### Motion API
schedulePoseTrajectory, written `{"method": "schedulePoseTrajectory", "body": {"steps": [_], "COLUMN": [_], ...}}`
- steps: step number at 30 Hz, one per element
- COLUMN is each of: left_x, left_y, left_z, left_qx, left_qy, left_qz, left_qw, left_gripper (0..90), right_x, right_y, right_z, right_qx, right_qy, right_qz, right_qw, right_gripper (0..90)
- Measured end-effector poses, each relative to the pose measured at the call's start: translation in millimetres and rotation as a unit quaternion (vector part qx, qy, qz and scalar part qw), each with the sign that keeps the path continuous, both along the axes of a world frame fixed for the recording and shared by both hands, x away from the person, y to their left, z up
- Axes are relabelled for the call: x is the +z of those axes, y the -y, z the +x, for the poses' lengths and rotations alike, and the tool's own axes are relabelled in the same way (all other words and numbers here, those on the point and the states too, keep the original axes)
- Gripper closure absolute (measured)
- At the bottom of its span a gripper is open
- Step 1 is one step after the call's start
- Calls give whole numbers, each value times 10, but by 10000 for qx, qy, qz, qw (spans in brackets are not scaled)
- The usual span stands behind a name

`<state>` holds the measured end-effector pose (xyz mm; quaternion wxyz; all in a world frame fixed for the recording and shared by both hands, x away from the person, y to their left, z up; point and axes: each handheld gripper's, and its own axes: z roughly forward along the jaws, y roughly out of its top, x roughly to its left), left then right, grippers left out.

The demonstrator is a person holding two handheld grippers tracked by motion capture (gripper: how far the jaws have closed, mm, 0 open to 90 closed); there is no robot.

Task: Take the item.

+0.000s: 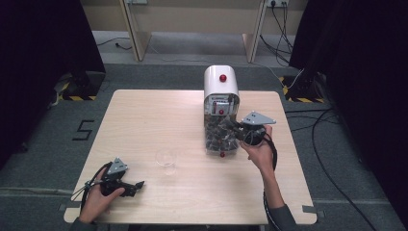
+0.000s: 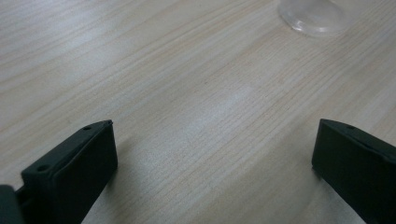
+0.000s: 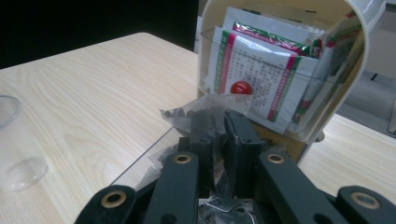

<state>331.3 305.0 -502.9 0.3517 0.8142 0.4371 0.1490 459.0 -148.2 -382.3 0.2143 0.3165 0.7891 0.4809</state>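
Right gripper view shows our right gripper (image 3: 218, 122) pinching a clear packet (image 3: 205, 106) at frame centre, before the dispenser (image 3: 285, 70). We should draw it out slowly toward the glass cup (image 1: 166, 160); our left gripper (image 2: 212, 163) rests wide apart.

Grey carpet floor (image 1: 159, 72), black curtains (image 1: 43, 38), pale wooden furniture legs (image 1: 134, 33) behind.

One cup (image 1: 166, 160), one dispenser (image 1: 221, 85), two grippers (image 1: 126, 185)

Clear crinkled sachet (image 3: 205, 106) is sitting pinched upright, at 6 o'clock of the white dispenser (image 1: 221, 84), above its open drawer.
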Motion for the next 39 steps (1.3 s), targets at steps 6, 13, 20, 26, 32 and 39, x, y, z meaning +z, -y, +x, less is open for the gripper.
{"method": "schedulePoseTrajectory", "body": {"steps": [6, 13, 20, 26, 32, 39], "left_x": [0, 0, 0, 0, 0, 0], "left_y": [0, 0, 0, 0, 0, 0], "left_z": [0, 0, 0, 0, 0, 0], "left_qx": [0, 0, 3, 3, 3, 3], "left_qy": [0, 0, -1, -1, 0, -1], "left_qz": [-1, -1, -3, -2, -1, -2], "left_qw": [10000, 10000, 10000, 10000, 10000, 10000], "left_gripper": [0, 0, 0, 0, 0, 0], "right_x": [34, 87, 104, 113, 157, 179], "right_y": [-71, -221, -341, -473, -557, -664], "right_z": [-41, -101, -148, -186, -233, -286], "right_qx": [134, 368, 519, 713, 874, 1043], "right_qy": [67, 165, 190, 202, 244, 297], "right_qz": [34, 44, 14, 22, 60, 73], "right_qw": [9999, 9992, 9985, 9972, 9959, 9941], "right_gripper": [830, 830, 830, 830, 830, 830]}}
